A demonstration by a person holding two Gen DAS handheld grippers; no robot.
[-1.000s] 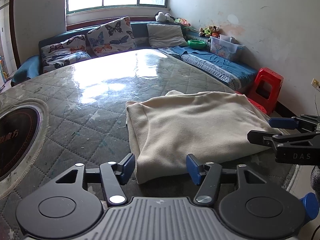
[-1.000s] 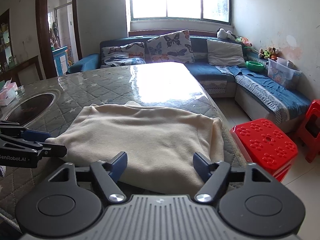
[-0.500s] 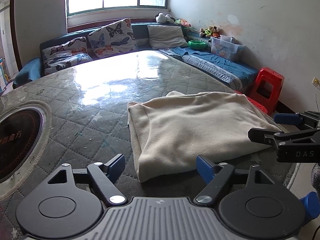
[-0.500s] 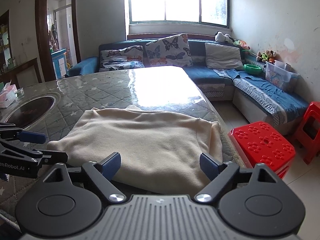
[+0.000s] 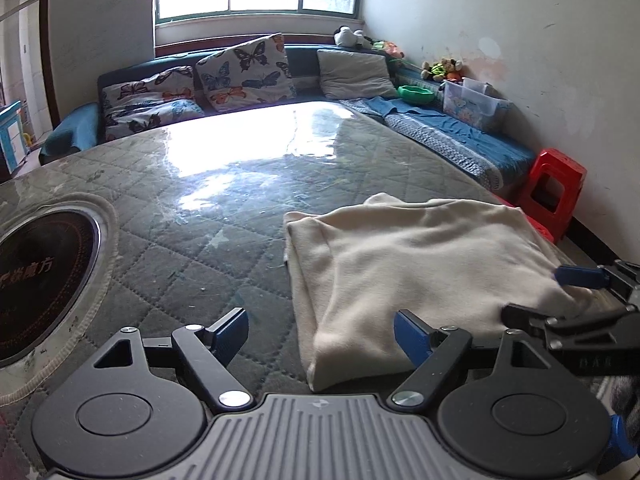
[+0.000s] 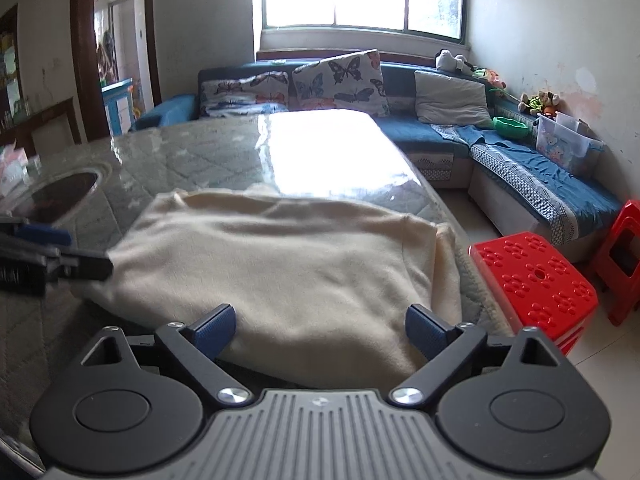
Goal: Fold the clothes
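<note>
The cream garment (image 5: pixel 416 264) lies folded at the near right edge of the quilted table (image 5: pixel 208 208). The left gripper (image 5: pixel 320 330) and right gripper (image 6: pixel 320 326) both gape, holding nothing. The right edge seems to overhang, though blur hides it; a one-sided tug could drag the garment off.

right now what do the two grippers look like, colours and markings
Both match: the left gripper and right gripper have matte black linkage arms, round black discs, silver pivot screws, a ribbed grey body, and blue pads on the fingertips. No cables or sleeves visible.
</note>
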